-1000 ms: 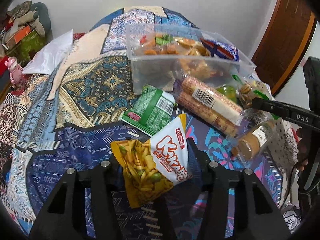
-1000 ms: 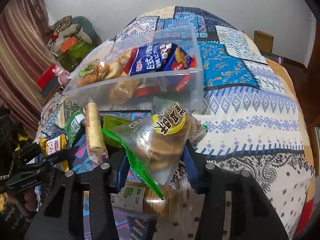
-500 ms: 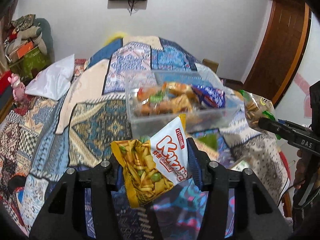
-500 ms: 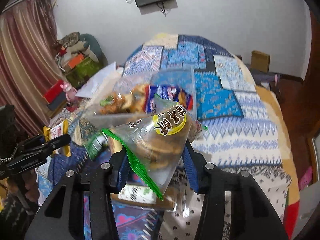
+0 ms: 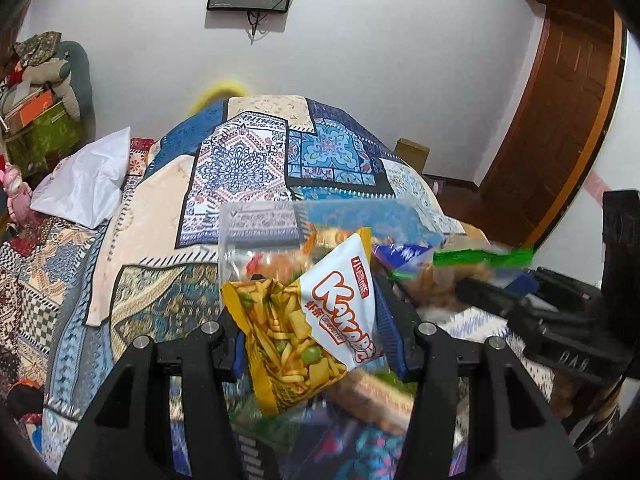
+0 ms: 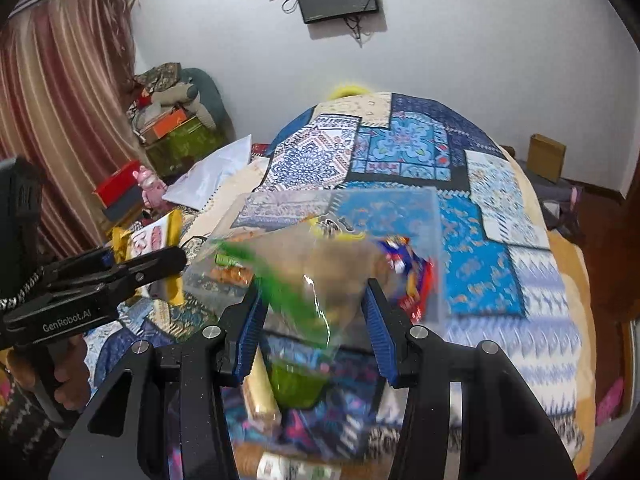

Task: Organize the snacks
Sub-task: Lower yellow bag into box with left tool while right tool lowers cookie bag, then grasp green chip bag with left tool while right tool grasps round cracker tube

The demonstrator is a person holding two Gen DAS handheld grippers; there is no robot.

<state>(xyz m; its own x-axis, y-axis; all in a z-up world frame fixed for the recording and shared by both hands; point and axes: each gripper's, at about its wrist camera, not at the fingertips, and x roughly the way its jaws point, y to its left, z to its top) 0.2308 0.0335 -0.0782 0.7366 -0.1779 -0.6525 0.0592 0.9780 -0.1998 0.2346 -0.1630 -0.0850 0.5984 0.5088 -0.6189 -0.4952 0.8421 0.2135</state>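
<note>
My left gripper [image 5: 312,340] is shut on a yellow and white Kanabi snack bag [image 5: 308,320] and holds it up in front of the clear plastic bin [image 5: 256,232] of snacks. My right gripper [image 6: 316,332] holds a clear cookie bag with a green edge [image 6: 316,280], blurred by motion, its jaws wide at its sides. That bag shows in the left wrist view [image 5: 464,268] at the bin's right end. The bin shows in the right wrist view [image 6: 400,208] just beyond the bag. The left gripper also shows there [image 6: 160,260].
The patterned quilt [image 5: 248,152] covers the bed. Loose snack packs [image 6: 260,392] lie under the grippers. A white pillow [image 5: 84,180] lies at the left. A wooden door [image 5: 560,120] stands at the right, a cardboard box [image 6: 546,156] on the floor.
Both grippers have risen and tilted up with their bags. The right gripper's cookie bag has swung toward the bin and is now blurred.
</note>
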